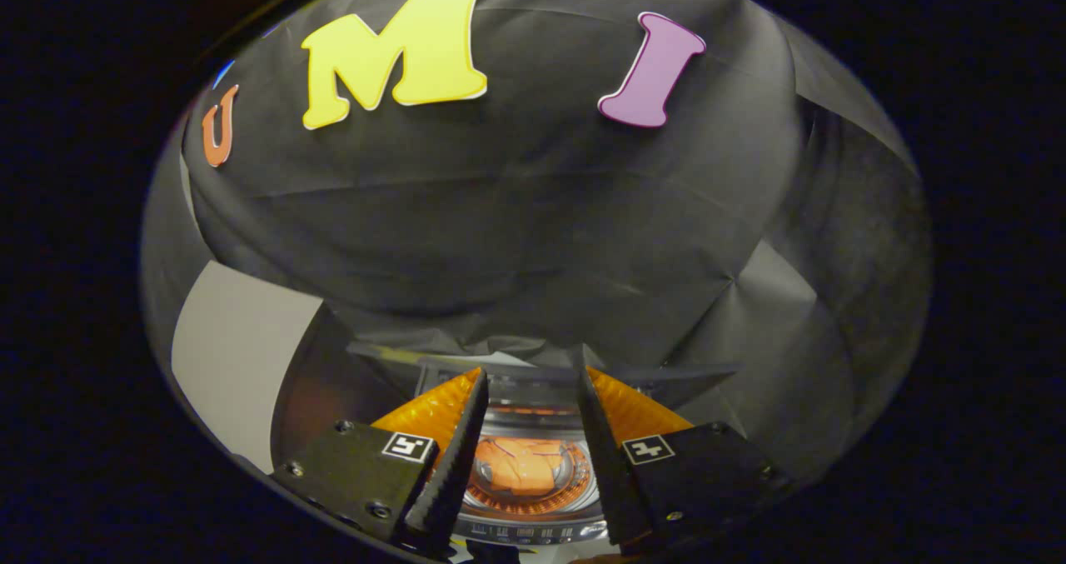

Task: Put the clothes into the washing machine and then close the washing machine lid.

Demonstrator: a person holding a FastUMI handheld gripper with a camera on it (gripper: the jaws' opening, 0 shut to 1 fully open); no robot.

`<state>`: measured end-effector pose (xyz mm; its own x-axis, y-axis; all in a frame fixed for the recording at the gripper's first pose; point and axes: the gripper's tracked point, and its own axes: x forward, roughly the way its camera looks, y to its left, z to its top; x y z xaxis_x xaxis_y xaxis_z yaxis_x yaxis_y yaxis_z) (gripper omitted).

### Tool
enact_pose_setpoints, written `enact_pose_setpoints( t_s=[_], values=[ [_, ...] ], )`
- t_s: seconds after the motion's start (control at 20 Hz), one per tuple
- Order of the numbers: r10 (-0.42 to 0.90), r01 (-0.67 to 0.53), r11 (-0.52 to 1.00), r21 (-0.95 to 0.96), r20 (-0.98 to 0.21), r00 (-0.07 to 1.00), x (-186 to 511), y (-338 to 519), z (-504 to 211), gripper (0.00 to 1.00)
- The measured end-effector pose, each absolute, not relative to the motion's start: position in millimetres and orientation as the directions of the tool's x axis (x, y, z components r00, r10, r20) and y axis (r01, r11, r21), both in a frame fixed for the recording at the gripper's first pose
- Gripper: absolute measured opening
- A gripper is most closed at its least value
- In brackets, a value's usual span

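Two ridged fingers (454,456) of my gripper (529,381) stood parted, gripping nothing and touching nothing, with a clear gap between them. Through that gap, below and beyond the tips, I saw the crumpled orange cloth (520,466) lying inside the round, shiny metal drum of the small top-loading washing machine (533,510). Its lid (533,374) stood raised behind the drum. Creased black fabric (516,214) hung beyond as the booth's wall.

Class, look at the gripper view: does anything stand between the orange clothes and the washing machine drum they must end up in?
Nothing visible does. The orange clothes already lie inside the washing machine drum, below the gap between the open gripper fingers, which hold nothing.
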<state>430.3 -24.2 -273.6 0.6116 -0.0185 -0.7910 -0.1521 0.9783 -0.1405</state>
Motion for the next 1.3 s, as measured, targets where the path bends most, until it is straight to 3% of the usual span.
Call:
enact_pose_setpoints(
  t_s=[0.3,0.65,1.3],
  values=[
    [-0.034,-0.144,0.975,-0.169,-0.756,0.654,492.7,-12.0,-257.7,0.69],
    [-0.049,-0.135,0.977,-0.163,-0.792,0.609,529.0,-9.9,-297.2,0.71],
    [-0.044,-0.102,0.990,-0.100,-0.892,0.451,493.0,-23.3,-367.9,0.71]
  ],
)
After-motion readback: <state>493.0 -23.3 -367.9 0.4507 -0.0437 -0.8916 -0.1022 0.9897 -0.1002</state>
